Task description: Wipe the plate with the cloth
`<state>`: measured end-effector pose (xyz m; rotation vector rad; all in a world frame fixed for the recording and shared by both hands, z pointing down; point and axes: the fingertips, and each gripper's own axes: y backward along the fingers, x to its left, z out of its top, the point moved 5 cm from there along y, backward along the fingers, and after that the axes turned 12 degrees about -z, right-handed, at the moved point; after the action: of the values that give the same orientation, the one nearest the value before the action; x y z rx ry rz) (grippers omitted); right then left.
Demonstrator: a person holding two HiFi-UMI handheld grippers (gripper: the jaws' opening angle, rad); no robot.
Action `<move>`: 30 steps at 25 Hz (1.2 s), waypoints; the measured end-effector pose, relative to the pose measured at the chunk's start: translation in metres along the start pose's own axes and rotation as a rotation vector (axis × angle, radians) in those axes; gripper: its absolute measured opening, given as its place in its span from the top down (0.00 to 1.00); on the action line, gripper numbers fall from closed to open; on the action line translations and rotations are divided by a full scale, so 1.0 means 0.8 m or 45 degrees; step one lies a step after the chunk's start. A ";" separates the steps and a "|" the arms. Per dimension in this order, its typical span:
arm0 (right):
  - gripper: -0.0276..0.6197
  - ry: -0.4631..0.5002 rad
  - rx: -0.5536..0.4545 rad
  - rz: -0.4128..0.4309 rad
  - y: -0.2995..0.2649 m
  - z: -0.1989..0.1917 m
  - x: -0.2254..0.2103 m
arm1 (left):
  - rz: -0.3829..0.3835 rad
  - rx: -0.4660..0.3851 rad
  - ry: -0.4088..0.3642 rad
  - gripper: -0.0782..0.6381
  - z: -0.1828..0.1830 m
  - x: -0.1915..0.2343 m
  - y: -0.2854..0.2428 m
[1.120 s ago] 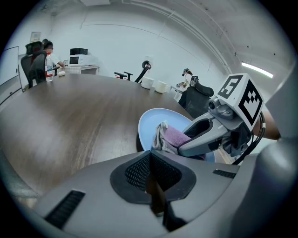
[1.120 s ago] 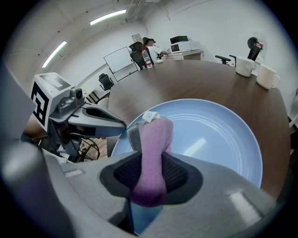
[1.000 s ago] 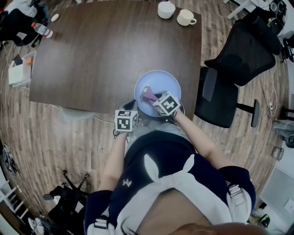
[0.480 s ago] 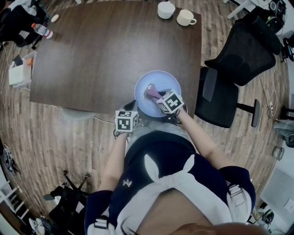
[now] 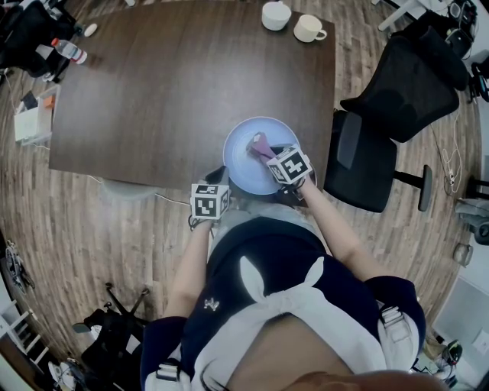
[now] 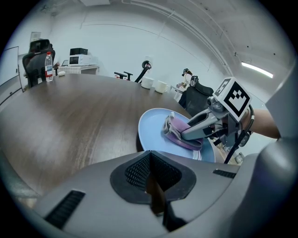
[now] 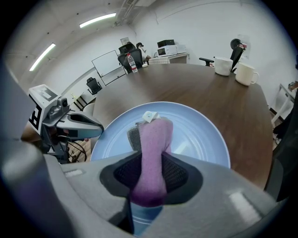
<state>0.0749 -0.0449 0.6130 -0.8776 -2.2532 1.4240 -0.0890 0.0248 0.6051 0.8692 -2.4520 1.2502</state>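
Note:
A light blue plate (image 5: pixel 256 169) lies at the near edge of the dark wooden table (image 5: pixel 168 92). My right gripper (image 5: pixel 276 156) is shut on a purple cloth (image 5: pixel 259 144) with a grey patch and a white tag. The cloth (image 7: pixel 156 135) rests on the plate (image 7: pixel 200 135), right of its middle. My left gripper (image 5: pixel 219 176) reaches the plate's near-left rim, its jaws closed there. In the left gripper view the plate (image 6: pixel 151 130) runs in behind those jaws (image 6: pixel 152 160). The right gripper (image 6: pixel 198 130) presses the cloth (image 6: pixel 179 132) down on it.
Two white cups (image 5: pixel 276 15) (image 5: pixel 309 29) stand at the table's far edge. A black office chair (image 5: pixel 374 137) is close on the right. A water bottle (image 5: pixel 69 50) and a small box (image 5: pixel 34 114) sit at the left. The person's body is right behind the plate.
My right gripper has slid the cloth to the right and slightly away across the plate. The left gripper and the plate have stayed put.

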 end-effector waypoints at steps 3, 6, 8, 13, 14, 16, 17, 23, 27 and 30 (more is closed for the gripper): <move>0.76 0.002 0.000 -0.029 0.001 0.001 -0.006 | 0.000 -0.001 0.001 0.88 0.000 0.000 0.001; 0.76 -0.001 0.003 -0.047 0.002 0.001 -0.010 | -0.002 -0.003 0.003 0.88 0.000 0.001 0.002; 0.76 0.002 0.005 -0.056 0.001 0.001 -0.013 | -0.004 -0.005 0.005 0.88 0.000 0.001 0.001; 0.76 0.012 0.006 -0.092 0.000 0.002 -0.025 | -0.003 -0.003 0.005 0.88 0.000 0.001 0.001; 0.76 0.012 0.006 -0.101 0.001 0.003 -0.028 | -0.003 -0.003 0.005 0.88 0.000 0.001 0.001; 0.76 0.021 0.005 -0.128 0.001 0.004 -0.035 | -0.003 -0.002 0.006 0.88 0.001 0.001 0.001; 0.76 0.030 0.003 -0.148 0.001 0.004 -0.038 | -0.003 -0.002 0.006 0.88 0.001 0.001 0.001; 0.75 0.056 -0.005 -0.239 0.004 0.008 -0.055 | 0.001 -0.003 0.007 0.88 0.001 0.001 0.000; 0.75 0.051 -0.005 -0.250 0.005 0.009 -0.055 | 0.003 -0.006 0.007 0.88 0.002 0.001 0.002; 0.75 0.050 -0.007 -0.264 0.006 0.010 -0.055 | 0.003 -0.009 0.010 0.88 0.002 0.000 0.002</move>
<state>0.1051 -0.0778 0.6068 -0.6452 -2.2460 1.2970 -0.0899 0.0243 0.6032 0.8581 -2.4505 1.2426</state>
